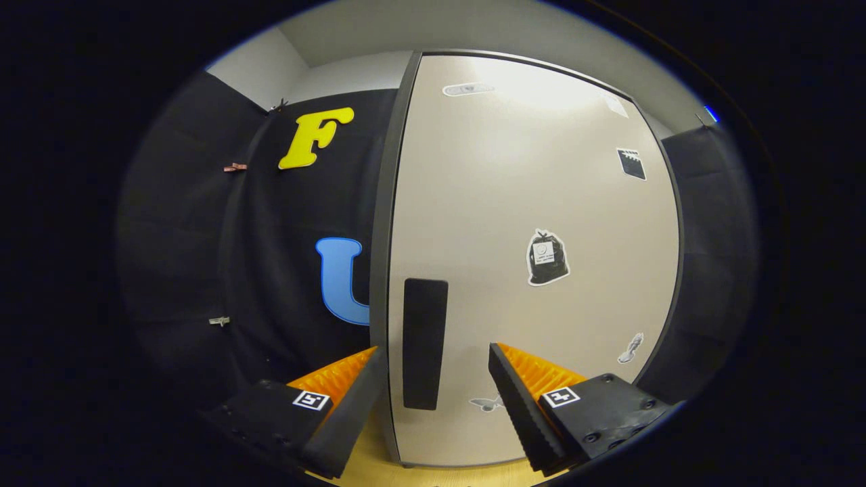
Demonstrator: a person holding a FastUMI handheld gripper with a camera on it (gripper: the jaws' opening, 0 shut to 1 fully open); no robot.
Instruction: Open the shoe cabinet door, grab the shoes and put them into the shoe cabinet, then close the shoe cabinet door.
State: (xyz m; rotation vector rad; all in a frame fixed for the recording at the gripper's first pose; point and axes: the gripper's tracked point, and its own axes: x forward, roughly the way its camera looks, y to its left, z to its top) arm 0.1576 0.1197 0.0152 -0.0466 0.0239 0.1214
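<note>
The shoe cabinet door (534,203) is a tall beige panel with a dark frame, standing straight ahead and looking shut. Its black upright handle (424,343) sits near the door's left edge, low down. My gripper (433,355) is open, and the handle lies between the two fingers, just ahead of the tips, with a gap on each side. The left finger (348,399) reaches past the door's left edge; the right finger (517,399) is in front of the door panel. I see several small stickers (547,258) on the door.
Black cloth wall (270,257) hangs left of the cabinet and also to its right. A strip of light wooden floor (369,453) lies below the door. The white ceiling and wall (338,47) rise above the cloth.
</note>
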